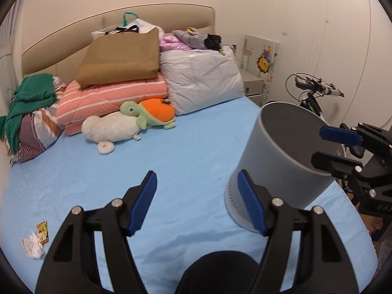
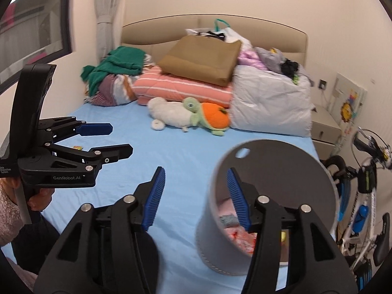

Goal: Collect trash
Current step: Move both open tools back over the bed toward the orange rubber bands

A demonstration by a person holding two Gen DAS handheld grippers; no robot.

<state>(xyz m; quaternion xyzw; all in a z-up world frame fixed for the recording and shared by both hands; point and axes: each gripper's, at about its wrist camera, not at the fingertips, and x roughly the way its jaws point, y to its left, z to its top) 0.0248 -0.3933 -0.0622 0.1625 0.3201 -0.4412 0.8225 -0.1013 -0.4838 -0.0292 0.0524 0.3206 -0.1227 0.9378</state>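
While both grippers gape | right gripper [image 2: 194, 193] straddles bin [image 2: 274, 171] rim

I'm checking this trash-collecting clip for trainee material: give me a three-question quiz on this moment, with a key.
1. True or false: the grey bin already has scraps inside.
2. Which gripper has a finger reaching past the bin's rim: A) left gripper B) right gripper?
3. Fill in: the crumpled tissue and wrappers lie on the blue ____, on the left gripper's left.

Key: 1 true; 2 B; 3 sheet. Both grippers are open and hold nothing.
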